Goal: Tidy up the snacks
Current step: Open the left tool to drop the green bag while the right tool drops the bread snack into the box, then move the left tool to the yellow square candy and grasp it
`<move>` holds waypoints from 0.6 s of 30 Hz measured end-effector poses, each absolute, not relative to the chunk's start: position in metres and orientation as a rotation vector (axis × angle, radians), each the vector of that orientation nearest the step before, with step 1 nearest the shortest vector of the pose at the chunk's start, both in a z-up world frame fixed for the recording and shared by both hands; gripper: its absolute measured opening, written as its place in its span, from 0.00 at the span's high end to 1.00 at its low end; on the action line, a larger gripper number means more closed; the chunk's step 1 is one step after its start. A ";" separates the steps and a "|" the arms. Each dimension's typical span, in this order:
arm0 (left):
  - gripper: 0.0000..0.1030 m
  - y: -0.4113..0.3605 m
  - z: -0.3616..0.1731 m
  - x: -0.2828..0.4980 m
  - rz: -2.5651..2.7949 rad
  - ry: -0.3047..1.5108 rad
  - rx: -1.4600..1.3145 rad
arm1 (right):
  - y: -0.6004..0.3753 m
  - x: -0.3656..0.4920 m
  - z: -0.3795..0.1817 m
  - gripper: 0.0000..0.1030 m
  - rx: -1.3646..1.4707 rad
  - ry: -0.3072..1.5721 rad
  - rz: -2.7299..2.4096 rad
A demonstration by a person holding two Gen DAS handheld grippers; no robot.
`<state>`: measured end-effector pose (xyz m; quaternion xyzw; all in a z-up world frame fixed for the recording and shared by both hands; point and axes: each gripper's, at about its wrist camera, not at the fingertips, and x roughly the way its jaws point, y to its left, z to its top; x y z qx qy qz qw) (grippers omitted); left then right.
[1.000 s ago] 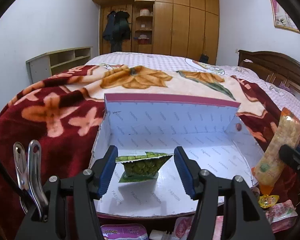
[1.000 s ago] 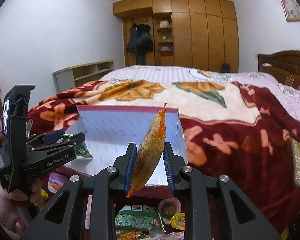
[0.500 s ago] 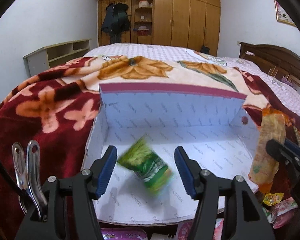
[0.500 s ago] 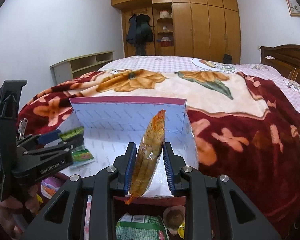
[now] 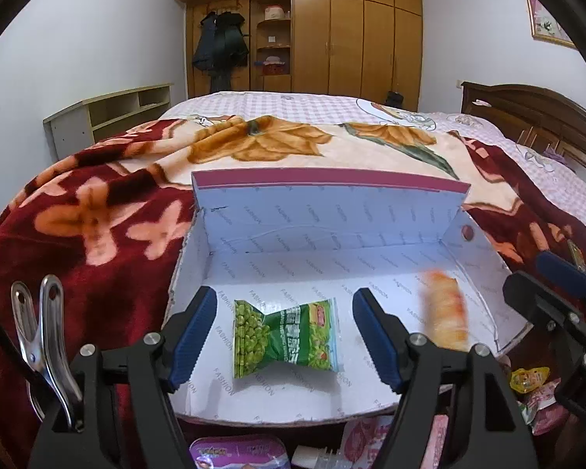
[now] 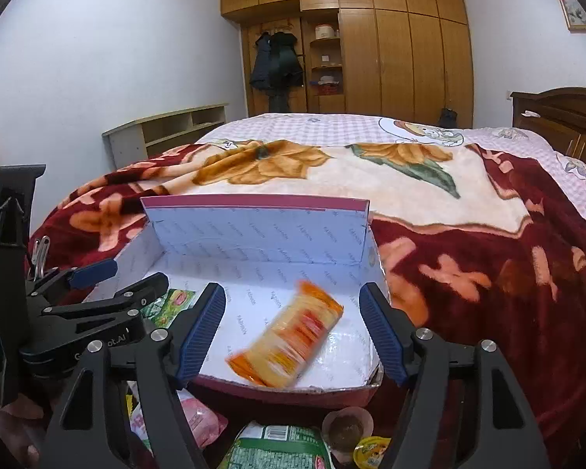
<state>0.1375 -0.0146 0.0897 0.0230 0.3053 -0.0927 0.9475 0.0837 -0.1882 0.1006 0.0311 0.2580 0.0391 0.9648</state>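
A white open box (image 5: 332, 203) with a maroon rim stands on the bed; it also shows in the right wrist view (image 6: 254, 226). A green pea snack packet (image 5: 285, 340) lies flat on the box floor, between the open jaws of my left gripper (image 5: 283, 336). An orange snack packet (image 6: 289, 332) is blurred, loose in the box between the open jaws of my right gripper (image 6: 293, 328); it shows in the left wrist view (image 5: 445, 312) at the box's right side. Both grippers are empty and hover at the box's near edge.
A red floral blanket (image 5: 78, 226) covers the bed around the box. Several loose snacks lie below the box's near edge: a green bag (image 6: 277, 449), pink packets (image 5: 543, 406), a purple tin (image 5: 234, 449). A wooden headboard (image 5: 535, 117) is at right.
Both grippers opened. The green packet dropped from my left gripper and came to rest flat in the box. The orange packet left my right gripper and is falling into the box.
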 end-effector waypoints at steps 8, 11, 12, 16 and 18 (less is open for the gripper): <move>0.26 -0.004 0.104 0.118 -0.197 0.627 0.036 | -0.190 0.070 0.108 0.28 0.106 0.507 0.109; 0.26 -0.001 0.108 0.108 -0.202 0.624 0.040 | -0.189 0.061 0.112 0.28 0.117 0.499 0.119; 0.26 0.001 0.110 0.104 -0.204 0.623 0.039 | -0.189 0.058 0.113 0.28 0.121 0.497 0.122; 0.26 0.007 0.113 0.088 -0.198 0.636 0.030 | -0.186 0.044 0.113 0.28 0.144 0.502 0.143; 0.26 0.010 0.113 0.080 -0.201 0.649 0.027 | -0.184 0.037 0.113 0.28 0.149 0.507 0.157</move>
